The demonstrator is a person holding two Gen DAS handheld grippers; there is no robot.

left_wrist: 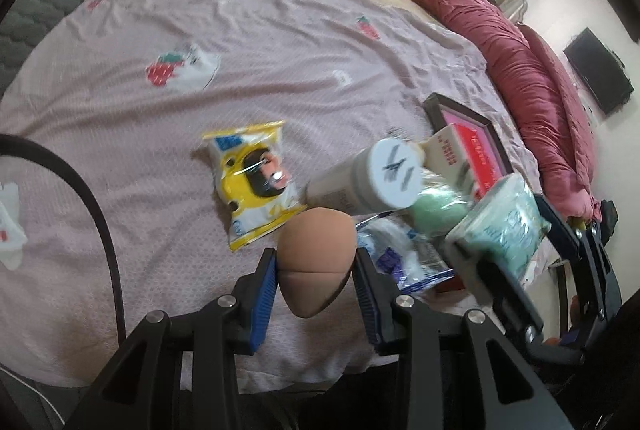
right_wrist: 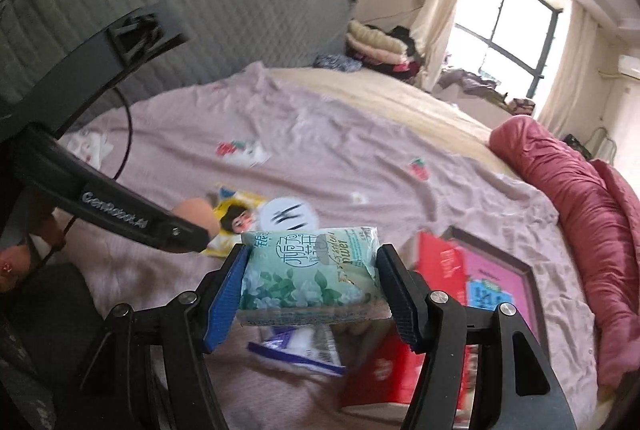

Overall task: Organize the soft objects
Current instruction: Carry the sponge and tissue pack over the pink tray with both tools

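Tissue pack (right_wrist: 312, 272) clamped in right hand-held gripper (right_wrist: 310, 280), lifted above dark tray (right_wrist: 524, 272); tan sponge (left_wrist: 316, 250) pinched in left hand-held gripper (left_wrist: 316, 270), left of tray. Mid-carry, probably. Next: lowering each beside yellow packet (left_wrist: 256, 181), gentle release.

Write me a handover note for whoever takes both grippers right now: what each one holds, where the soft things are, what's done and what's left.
Left gripper: shut on the tan sponge, held above the bed sheet.
Right gripper: shut on the green tissue pack, also in the air.
On the sheet: yellow packet, blue-white packet, white bottle, light green soft item, red boxes by a dark framed tray.
Done: two soft items picked up.
Left: set both down together, then gather the remaining packets. The destination isn't evident from these views.
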